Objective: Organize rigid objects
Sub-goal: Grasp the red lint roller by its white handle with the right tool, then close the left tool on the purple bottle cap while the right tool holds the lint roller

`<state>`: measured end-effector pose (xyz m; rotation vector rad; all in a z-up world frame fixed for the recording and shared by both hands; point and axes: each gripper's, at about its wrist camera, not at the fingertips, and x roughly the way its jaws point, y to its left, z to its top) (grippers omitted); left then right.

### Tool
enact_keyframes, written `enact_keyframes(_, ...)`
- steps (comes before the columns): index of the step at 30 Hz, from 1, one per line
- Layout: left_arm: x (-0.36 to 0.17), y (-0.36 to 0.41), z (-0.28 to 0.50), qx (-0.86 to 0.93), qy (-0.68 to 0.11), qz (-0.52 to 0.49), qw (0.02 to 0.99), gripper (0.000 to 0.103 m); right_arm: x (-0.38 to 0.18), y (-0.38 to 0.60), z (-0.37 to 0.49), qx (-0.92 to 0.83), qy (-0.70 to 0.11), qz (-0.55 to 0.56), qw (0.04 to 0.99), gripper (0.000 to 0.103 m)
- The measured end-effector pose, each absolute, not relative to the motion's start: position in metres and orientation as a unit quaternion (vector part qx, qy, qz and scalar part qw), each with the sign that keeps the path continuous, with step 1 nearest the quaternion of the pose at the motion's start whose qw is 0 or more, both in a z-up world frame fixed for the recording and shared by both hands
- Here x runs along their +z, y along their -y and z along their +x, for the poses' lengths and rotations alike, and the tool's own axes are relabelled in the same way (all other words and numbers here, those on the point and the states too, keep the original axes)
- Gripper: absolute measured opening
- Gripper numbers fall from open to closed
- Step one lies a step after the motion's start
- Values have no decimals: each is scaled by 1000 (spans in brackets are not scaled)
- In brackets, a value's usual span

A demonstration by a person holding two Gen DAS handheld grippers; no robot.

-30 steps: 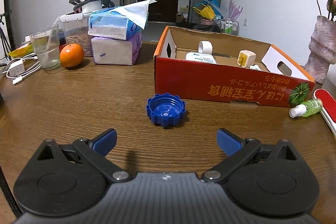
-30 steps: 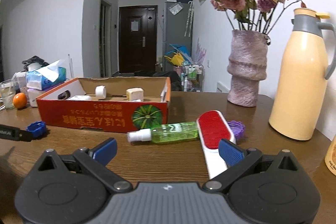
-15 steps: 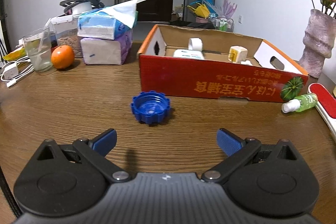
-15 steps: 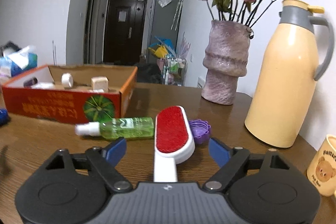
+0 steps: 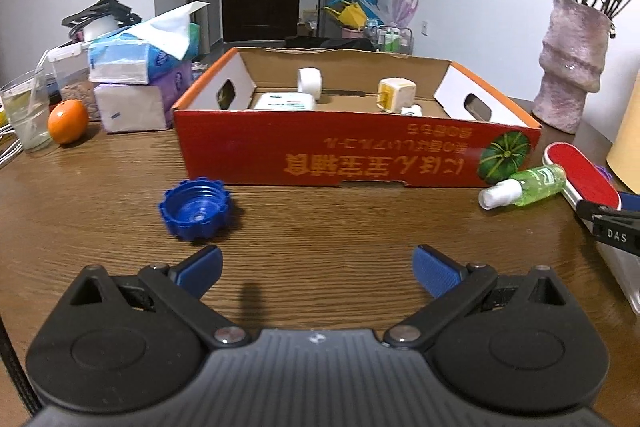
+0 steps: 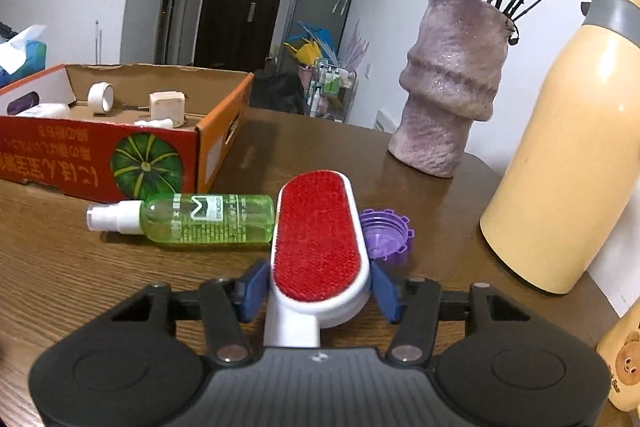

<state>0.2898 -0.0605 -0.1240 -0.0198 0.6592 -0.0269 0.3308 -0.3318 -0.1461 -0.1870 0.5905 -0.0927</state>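
Lint brush (image 6: 318,243) between right gripper (image 6: 319,293) pads

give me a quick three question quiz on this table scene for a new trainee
1. True or false: the right gripper has its fingers closed against the lint brush.
2. Multiple choice: where is the blue cap? A) inside the cardboard box B) on the table in front of the box C) between the fingers of the left gripper
3. Fill in: the green spray bottle is lying on its ____.

Key: 1 true; 2 B; 3 side
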Motion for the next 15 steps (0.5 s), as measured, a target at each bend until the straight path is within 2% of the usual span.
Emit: enact_keyframes(15,-118,88,293,-21,-320,-17,947,103,-126,346,309,-25,-253,-43,966,54)
